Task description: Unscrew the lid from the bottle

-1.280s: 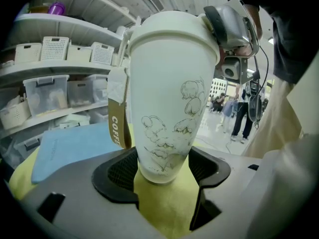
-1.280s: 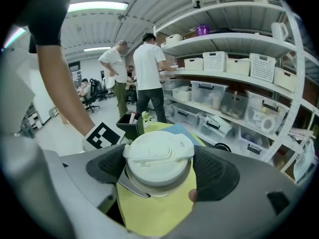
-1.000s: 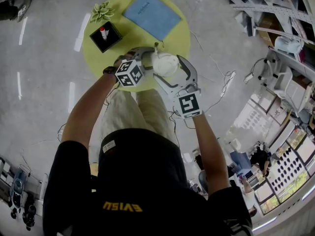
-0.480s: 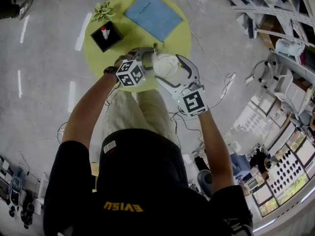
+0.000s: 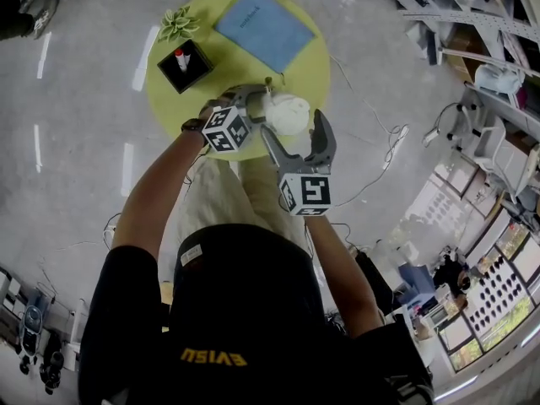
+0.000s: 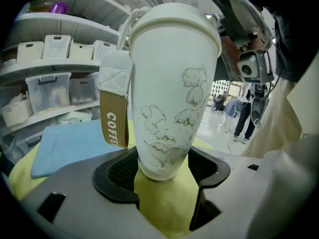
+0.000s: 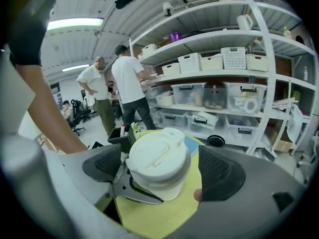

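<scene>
left claw (image 6: 162, 169) clamps bottle (image 6: 169, 83) base | right claw (image 7: 162, 169) just opened, lid (image 7: 157, 156) between, untouched

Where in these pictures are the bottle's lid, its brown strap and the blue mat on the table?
lid (image 7: 157, 156): right gripper view, its flat top.
brown strap (image 6: 113, 121): left gripper view, its lettered band.
blue mat (image 5: 263, 28): head view, its middle.
</scene>
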Available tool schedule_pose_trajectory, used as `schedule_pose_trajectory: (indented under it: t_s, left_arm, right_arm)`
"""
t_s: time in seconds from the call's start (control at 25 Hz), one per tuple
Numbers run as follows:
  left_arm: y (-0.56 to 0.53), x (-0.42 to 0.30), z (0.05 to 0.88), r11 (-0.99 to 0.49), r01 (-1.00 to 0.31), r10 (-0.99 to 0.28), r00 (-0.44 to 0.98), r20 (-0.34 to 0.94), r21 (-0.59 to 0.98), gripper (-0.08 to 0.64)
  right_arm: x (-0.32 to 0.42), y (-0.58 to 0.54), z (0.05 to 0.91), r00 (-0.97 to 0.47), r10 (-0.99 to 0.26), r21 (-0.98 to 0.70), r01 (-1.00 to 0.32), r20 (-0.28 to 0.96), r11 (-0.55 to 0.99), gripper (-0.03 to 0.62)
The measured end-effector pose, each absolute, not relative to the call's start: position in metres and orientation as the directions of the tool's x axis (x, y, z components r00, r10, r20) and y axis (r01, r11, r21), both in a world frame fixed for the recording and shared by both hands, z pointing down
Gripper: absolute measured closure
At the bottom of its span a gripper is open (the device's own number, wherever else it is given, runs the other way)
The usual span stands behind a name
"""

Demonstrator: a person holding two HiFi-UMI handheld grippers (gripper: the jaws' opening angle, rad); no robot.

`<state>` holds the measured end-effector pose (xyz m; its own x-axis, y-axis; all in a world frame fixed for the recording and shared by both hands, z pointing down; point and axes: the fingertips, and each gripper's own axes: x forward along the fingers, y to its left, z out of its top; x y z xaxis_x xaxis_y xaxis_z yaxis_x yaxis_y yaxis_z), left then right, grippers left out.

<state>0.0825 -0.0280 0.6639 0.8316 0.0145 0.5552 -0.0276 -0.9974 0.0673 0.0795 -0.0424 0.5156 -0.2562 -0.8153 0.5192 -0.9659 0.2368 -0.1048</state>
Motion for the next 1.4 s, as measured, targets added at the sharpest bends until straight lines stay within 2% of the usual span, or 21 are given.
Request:
schedule_pose_trajectory:
  t_s: [0.2, 0.28, 0.32, 0.52, 0.84, 1.2, 1.4]
  left_arm:
    - [-0.029, 0.081, 0.667, -0.997, -0.037, 0.008, 0.833, 0.553, 0.069, 0.233]
    - [-0.028, 0.082, 0.668, -0.997, -0.037, 0.007, 0.832, 0.555, 0.069, 0.235]
    - [-0.028, 0.082, 0.668, -0.997, -0.035, 0.010, 0.830, 0.557, 0.069, 0.236]
    - [-0.028, 0.081, 0.667, -0.998, -0.018, 0.021, 0.825, 0.564, 0.065, 0.238]
    - [-0.029, 0.081, 0.670, -0.998, -0.019, 0.021, 0.822, 0.570, 0.065, 0.239]
    - [-0.029, 0.082, 0.668, -0.998, -0.020, 0.017, 0.820, 0.573, 0.059, 0.239]
    - [-0.028, 0.082, 0.669, -0.998, -0.012, 0.023, 0.818, 0.575, 0.056, 0.239]
  right_arm:
    - [0.081, -0.040, 0.522, -0.100, -0.858, -0.023, -0.994, 0.504, 0.103, 0.160]
    - [0.080, -0.039, 0.523, -0.092, -0.861, 0.000, -0.994, 0.500, 0.106, 0.199]
    - [0.078, -0.039, 0.523, -0.101, -0.862, 0.007, -0.993, 0.496, 0.121, 0.199]
    - [0.073, -0.043, 0.517, -0.226, -0.851, 0.016, -0.964, 0.473, 0.265, 0.201]
    - [0.070, -0.043, 0.517, -0.453, -0.762, 0.020, -0.854, 0.463, 0.519, 0.201]
    - [0.068, -0.041, 0.515, -0.597, -0.656, 0.032, -0.728, 0.462, 0.685, 0.201]
    - [0.069, -0.034, 0.522, -0.656, -0.548, 0.065, -0.609, 0.518, 0.790, 0.201]
